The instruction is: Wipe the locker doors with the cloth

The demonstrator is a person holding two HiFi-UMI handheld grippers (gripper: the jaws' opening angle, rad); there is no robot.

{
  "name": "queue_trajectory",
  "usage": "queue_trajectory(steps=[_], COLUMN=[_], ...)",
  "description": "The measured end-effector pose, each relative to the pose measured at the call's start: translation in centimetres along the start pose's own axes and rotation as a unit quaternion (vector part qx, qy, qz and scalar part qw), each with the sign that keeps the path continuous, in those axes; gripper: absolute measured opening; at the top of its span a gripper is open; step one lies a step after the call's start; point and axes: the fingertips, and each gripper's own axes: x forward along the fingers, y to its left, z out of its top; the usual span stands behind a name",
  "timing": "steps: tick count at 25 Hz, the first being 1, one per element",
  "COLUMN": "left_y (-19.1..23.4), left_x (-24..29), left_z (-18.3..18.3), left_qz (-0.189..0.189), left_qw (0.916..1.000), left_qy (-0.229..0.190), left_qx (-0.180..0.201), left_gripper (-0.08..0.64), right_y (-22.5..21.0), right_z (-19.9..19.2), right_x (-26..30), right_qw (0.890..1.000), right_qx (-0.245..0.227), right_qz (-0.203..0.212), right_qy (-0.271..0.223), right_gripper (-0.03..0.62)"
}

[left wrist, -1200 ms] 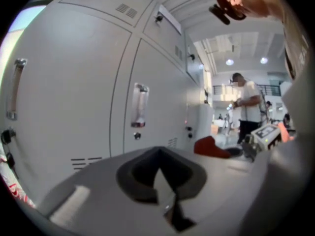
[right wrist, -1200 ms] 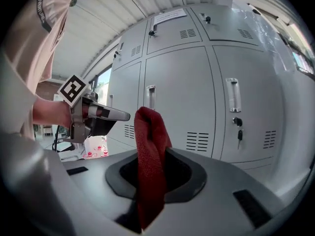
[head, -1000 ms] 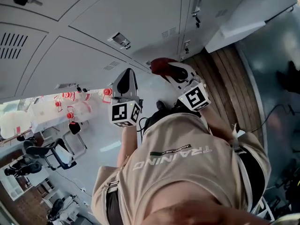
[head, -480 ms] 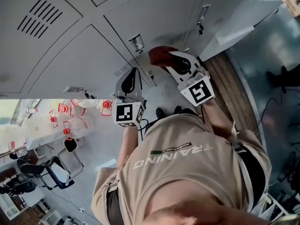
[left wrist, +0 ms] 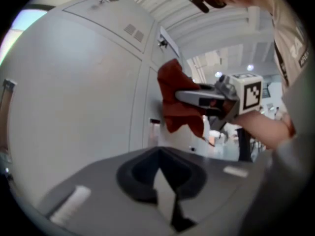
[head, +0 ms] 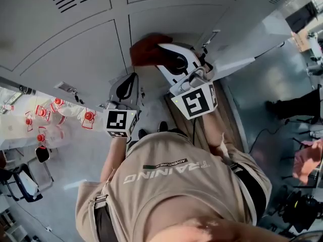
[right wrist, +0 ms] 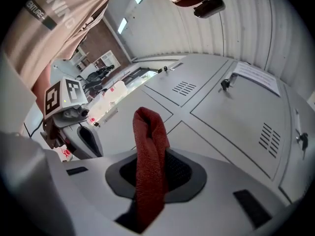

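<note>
Right hand-held gripper [right wrist: 150, 193]: jaws pinched on the cloth [right wrist: 150, 146]. The cloth is dark red, folded into a narrow upright band that rises from between the jaws and ends in a rounded fold.

In the head view the right hand-held gripper [head: 164, 54] is raised to the lockers. The cloth [head: 147, 49] is bunched at its tip, over the locker door [head: 166, 24] just right of a vertical seam and below a horizontal seam. The cloth lies at the door's face; actual contact cannot be confirmed from any view.

Left hand-held gripper [left wrist: 165, 195]: jaws pressed together, nothing between them. In the head view it [head: 130, 82] points at the lockers, lower than the right one and left of it, near the lower corner of the neighbouring door [head: 75, 54]. It stands apart from the cloth.

From the left gripper view, the cloth [left wrist: 174, 100] hangs out of the right hand-held gripper [left wrist: 197, 98] in loose folds, close beside the grey locker fronts [left wrist: 74, 107].

The doors are plain grey with slotted vents [right wrist: 184, 88] and small latches [right wrist: 226, 84]. One door carries a paper label [right wrist: 256, 77].

The person wears a beige shirt [head: 171, 185]. A strip of wooden floor [head: 222, 115] runs along the foot of the lockers.
</note>
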Motion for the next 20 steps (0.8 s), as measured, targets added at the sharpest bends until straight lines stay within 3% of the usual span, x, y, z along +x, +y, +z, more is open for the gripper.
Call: queue_trajectory(steps=[8, 13, 17, 20], left_y=[1.4, 1.2, 2.0, 3.0], left_x=[-1.2, -1.9, -2.5, -2.6], left_z=[1.0, 1.5, 1.2, 1.2], left_qz=[0.071, 0.077, 0.083, 0.088], left_qw=[0.9973, 0.9970, 0.9965, 0.9961], left_qy=[-0.007, -0.007, -0.004, -0.004], left_qx=[-0.012, -0.001, 0.002, 0.006], left_gripper=[0.006, 0.006, 0.006, 0.006], right_y=[-4.1, -7.1, -8.7, -8.5], right_z=[4.8, 6.1, 6.7, 6.5], right_x=[1.1, 1.5, 2.4, 3.5], right_qw=[0.995, 0.982, 0.973, 0.971], right_qx=[-0.094, -0.168, -0.198, -0.206], right_qz=[-0.033, -0.086, -0.121, -0.124], right_qy=[-0.018, -0.006, 0.007, 0.016], right_gripper=[0.066, 0.066, 0.066, 0.066])
